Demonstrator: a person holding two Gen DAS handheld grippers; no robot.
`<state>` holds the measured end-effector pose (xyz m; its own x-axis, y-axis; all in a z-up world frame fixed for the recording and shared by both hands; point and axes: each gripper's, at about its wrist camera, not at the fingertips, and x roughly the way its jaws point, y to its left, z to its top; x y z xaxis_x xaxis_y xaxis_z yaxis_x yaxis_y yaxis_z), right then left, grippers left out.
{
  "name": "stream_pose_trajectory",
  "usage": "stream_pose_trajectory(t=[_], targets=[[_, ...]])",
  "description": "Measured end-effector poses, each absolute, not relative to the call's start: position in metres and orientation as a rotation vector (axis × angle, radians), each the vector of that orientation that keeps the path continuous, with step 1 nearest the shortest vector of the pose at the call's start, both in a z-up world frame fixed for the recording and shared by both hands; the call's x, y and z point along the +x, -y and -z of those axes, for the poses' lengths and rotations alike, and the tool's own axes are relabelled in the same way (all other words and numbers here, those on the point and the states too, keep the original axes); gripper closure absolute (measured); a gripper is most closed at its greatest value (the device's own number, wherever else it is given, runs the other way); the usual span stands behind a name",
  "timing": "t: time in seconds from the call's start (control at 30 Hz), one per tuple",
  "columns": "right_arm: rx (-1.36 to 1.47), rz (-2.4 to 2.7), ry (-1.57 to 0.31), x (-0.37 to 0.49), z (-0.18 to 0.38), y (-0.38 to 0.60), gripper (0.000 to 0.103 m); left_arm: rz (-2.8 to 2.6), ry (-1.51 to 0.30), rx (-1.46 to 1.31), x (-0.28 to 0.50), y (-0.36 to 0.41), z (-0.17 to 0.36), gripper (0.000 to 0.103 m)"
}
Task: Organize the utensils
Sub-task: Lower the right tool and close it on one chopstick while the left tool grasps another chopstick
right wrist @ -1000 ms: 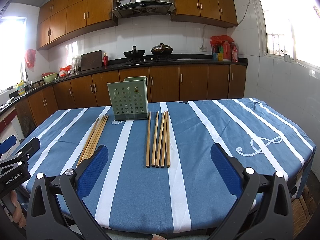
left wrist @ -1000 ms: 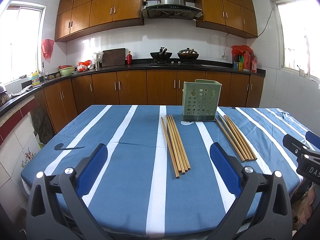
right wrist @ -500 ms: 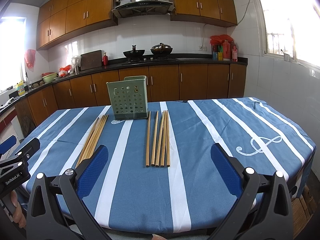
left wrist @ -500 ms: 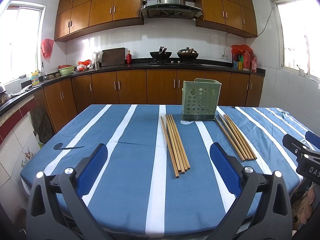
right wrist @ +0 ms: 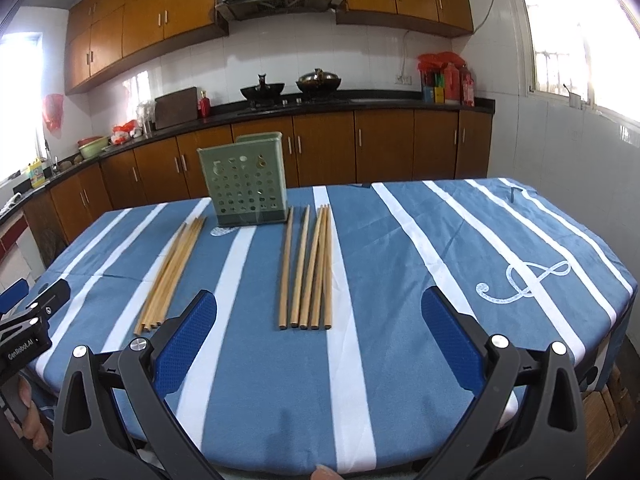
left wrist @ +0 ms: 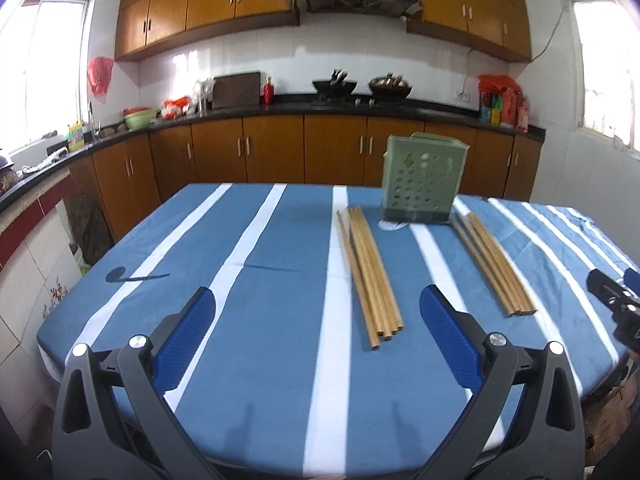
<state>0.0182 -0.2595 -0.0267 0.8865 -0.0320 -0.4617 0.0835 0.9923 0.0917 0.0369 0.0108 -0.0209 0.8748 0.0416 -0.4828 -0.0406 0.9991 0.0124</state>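
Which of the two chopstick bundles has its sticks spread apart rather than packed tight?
The bundle right of the green holder, the right bundle: gaps show between its sticks, whereas the left bundle lies packed.

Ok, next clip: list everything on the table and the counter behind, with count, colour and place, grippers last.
Chopsticks, left bundle: about five, tan wood, left of holder.
Chopsticks, right bundle: five, tan wood, right of holder.
Utensil holder: one, pale green, perforated, upright at table's far side.
Tablecloth: one, blue with white stripes, covering table.
Woks: two, black, on the stove.
Red bottles: several, counter's right end.
Left gripper: black, blue pads, open, empty.
Right gripper: black, blue pads, open, empty.
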Motion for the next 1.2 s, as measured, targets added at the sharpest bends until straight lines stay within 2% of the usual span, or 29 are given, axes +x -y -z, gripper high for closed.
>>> stream_pose_trajectory(t=[0.17, 0.23, 0.3, 0.37, 0.4, 0.47, 0.5, 0.53, 0.7, 0.77, 0.83, 1.07, 1.2], targets=[[0.132, 0.108, -0.546, 0.049, 0.032, 0.274, 0.003, -0.064, -0.574, -0.008, 0.068, -0.022, 0.027, 0.004], [0.155, 0.122, -0.586, 0.067, 0.035, 0.282, 0.008, -0.068, -0.593, -0.008, 0.082, -0.025, 0.03, 0.004], [0.165, 0.125, -0.638, 0.087, 0.04, 0.286, 0.016, -0.065, -0.614, -0.001, 0.096, -0.026, 0.031, 0.004], [0.168, 0.112, -0.693, 0.109, 0.049, 0.288, 0.033, -0.056, -0.645, 0.008, 0.114, -0.026, 0.035, 0.004], [0.168, 0.108, -0.715, 0.119, 0.053, 0.289, 0.038, -0.054, -0.661, 0.011, 0.122, -0.026, 0.036, 0.004], [0.174, 0.094, -0.772, 0.139, 0.065, 0.289, 0.055, -0.051, -0.702, 0.014, 0.138, -0.029, 0.042, 0.014], [0.187, 0.08, -0.793, 0.146, 0.069, 0.29, 0.058, -0.047, -0.725, 0.012, 0.145, -0.03, 0.045, 0.018], [0.2, 0.064, -0.812, 0.151, 0.074, 0.29, 0.065, -0.044, -0.745, 0.007, 0.151, -0.031, 0.048, 0.022], [0.229, 0.012, -0.861, 0.168, 0.089, 0.287, 0.075, -0.01, -0.807, -0.013, 0.169, -0.034, 0.06, 0.03], [0.217, 0.016, -0.861, 0.168, 0.089, 0.289, 0.088, 0.012, -0.824, -0.02, 0.175, -0.032, 0.062, 0.037], [0.223, 0.011, -0.88, 0.168, 0.09, 0.291, 0.095, 0.04, -0.844, -0.025, 0.178, -0.029, 0.065, 0.043], [0.207, 0.02, -0.862, 0.166, 0.089, 0.293, 0.095, 0.12, -0.902, -0.04, 0.188, -0.017, 0.076, 0.064], [0.201, 0.023, -0.86, 0.169, 0.09, 0.293, 0.095, 0.142, -0.926, -0.052, 0.191, -0.013, 0.081, 0.068]])
